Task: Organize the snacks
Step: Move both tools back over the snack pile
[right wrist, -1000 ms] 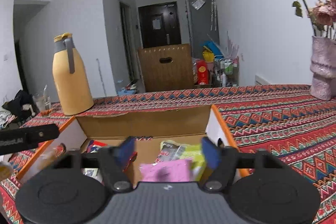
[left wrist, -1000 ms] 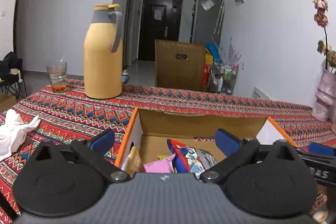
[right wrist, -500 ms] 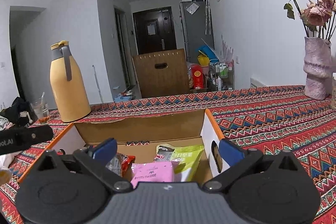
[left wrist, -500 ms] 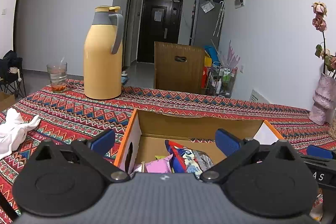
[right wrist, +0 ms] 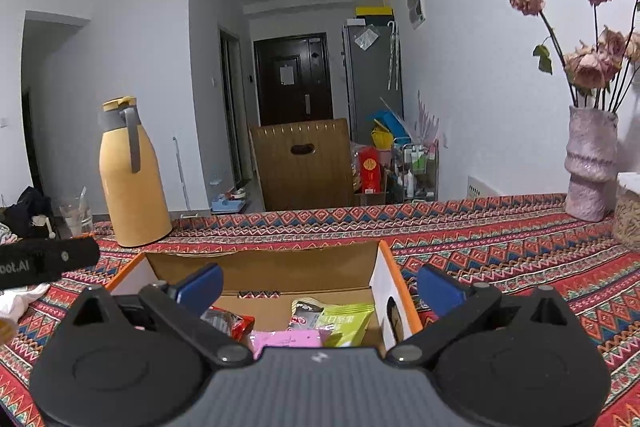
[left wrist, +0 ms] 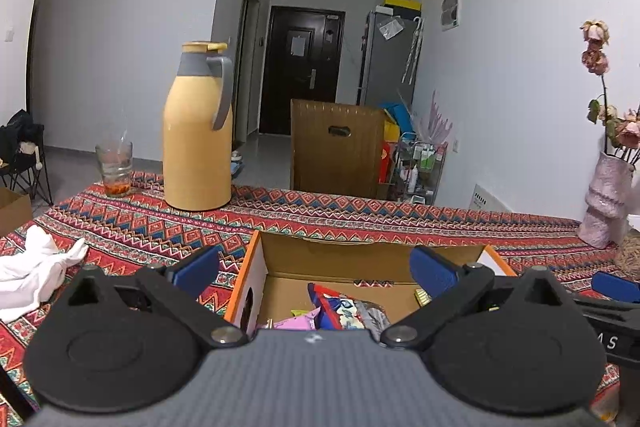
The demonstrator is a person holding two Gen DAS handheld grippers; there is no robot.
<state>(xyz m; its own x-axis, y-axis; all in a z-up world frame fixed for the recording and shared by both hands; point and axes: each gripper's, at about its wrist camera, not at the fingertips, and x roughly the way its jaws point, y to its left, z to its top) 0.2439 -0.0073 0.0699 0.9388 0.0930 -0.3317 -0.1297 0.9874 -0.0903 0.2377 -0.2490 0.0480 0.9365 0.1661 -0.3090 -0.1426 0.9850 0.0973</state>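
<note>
- Left wrist view: the left gripper (left wrist: 314, 269) hangs spread wide and empty above the cardboard box (left wrist: 256, 267) on the patterned tablecloth (left wrist: 120, 227); snack packets (left wrist: 340, 307) lie inside the box.
- Right wrist view: the right gripper (right wrist: 320, 285), its jaws just opened fully, grips nothing; a pink packet (right wrist: 286, 339) and a green packet (right wrist: 348, 323) lie in the box below it.

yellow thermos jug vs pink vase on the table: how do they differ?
The yellow thermos jug with grey handle is smooth, capped and holds nothing visible; the pink textured ceramic vase is ridged, open-topped and holds dried roses. The jug stands at the table's far left, the vase at its far right. Both stand upright on the patterned red tablecloth.
</note>
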